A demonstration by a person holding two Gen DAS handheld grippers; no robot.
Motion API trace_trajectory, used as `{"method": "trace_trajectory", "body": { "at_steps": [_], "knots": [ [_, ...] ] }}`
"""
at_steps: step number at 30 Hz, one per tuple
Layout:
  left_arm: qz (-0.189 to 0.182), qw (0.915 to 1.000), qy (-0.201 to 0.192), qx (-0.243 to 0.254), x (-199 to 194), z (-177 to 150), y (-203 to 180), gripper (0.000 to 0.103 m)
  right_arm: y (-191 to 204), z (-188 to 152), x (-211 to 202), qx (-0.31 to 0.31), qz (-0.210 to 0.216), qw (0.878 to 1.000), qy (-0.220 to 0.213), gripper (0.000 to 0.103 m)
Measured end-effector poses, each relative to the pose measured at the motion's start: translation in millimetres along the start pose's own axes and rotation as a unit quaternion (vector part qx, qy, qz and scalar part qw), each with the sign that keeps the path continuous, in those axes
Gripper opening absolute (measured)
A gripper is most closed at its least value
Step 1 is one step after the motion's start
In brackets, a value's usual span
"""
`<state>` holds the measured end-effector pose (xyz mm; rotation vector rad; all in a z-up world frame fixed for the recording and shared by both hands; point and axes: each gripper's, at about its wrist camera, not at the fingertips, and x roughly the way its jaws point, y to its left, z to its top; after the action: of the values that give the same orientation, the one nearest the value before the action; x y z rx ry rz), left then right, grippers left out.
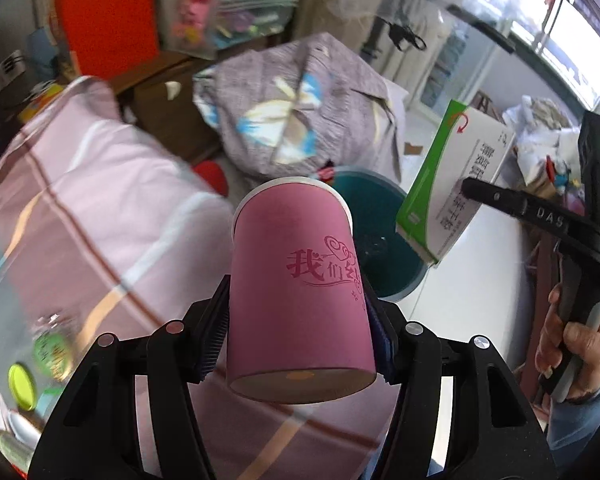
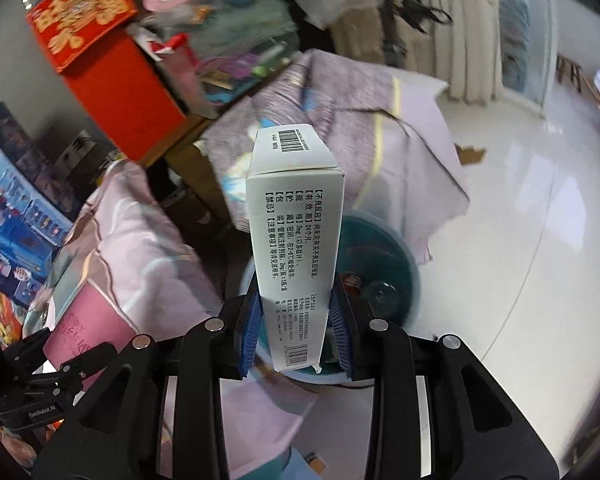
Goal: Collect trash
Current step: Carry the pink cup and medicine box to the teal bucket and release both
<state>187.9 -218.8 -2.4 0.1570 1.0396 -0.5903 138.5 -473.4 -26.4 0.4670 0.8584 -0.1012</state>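
L claw (image 1: 296, 320) pinches pink paper cup (image 1: 300, 292) by its sides, mouth pointing away, carried over pink plaid bedding (image 1: 100, 208). Teal bin (image 1: 380, 232) just beyond, w/ clear trash inside. R claw (image 2: 296, 328) clamps white medicine box (image 2: 294, 240) endwise above same bin. Probably both heading for drop. Folded grey quilt (image 1: 300, 108) crowds bin's far side.

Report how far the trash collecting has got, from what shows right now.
Done: some trash already lies in the teal bin. In hand: the left gripper clamps a pink paper cup, and the right gripper clamps a white medicine box, both near the bin. Left: dropping both in. A green-capped bottle lies on the bedding.
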Motion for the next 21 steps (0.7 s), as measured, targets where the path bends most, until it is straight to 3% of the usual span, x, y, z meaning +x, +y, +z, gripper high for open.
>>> {"method": "trace_trajectory", "body": {
  "at_steps": [12, 19, 21],
  "knots": [
    [-0.019, 0.9981, 0.049, 0.031, 79.8, 35.3, -57.8, 0.066, -31.5, 1.3, 26.6, 0.005, -0.01, 0.999, 0.048, 0.031],
    [-0.015, 0.9974, 0.067, 0.024, 93.8, 33.8, -52.9, 0.071, -34.7, 4.6, 39.9, 0.005, -0.01, 0.998, 0.061, 0.031],
    [-0.015, 0.9974, 0.068, 0.018, 93.9, 32.7, -49.0, 0.08, -33.1, 4.6, 43.5, 0.004, -0.01, 0.998, 0.065, 0.031]
  ]
}}
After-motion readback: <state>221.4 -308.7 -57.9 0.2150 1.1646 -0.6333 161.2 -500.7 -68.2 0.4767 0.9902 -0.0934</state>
